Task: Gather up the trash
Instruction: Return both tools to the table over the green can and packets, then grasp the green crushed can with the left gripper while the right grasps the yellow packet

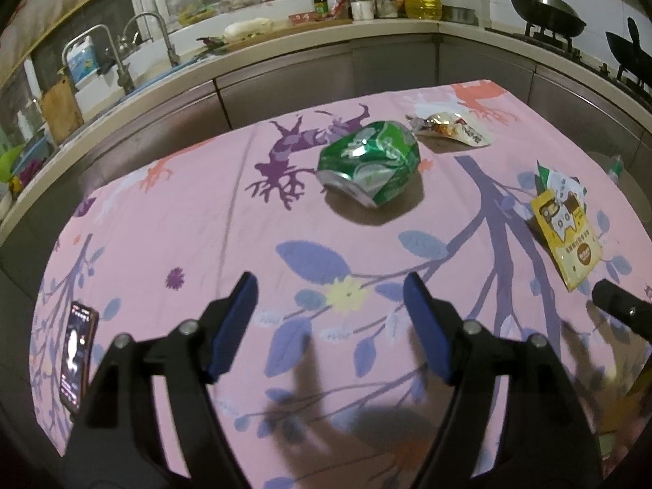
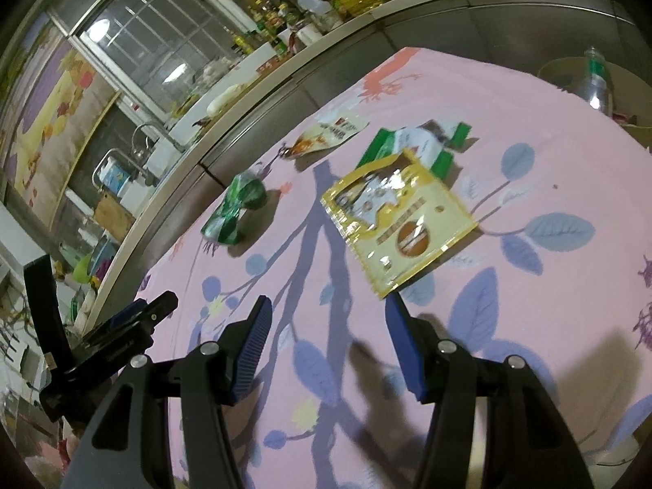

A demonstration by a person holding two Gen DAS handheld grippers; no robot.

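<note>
Both jaws spread empty, left gripper (image 1: pixel 331 299), right gripper (image 2: pixel 328 318), green wrapper (image 2: pixel 411 144) partly hidden behind yellow packet (image 2: pixel 401 220), print probably unreadable

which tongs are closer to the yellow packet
Right. The right tongs sit just short of the yellow packet, open. The left tongs face the green can, with the packet off to their right.

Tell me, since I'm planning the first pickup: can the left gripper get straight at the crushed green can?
Probably yes. The left gripper is open and empty, and only bare pink tablecloth lies between it and the crushed green can.
</note>
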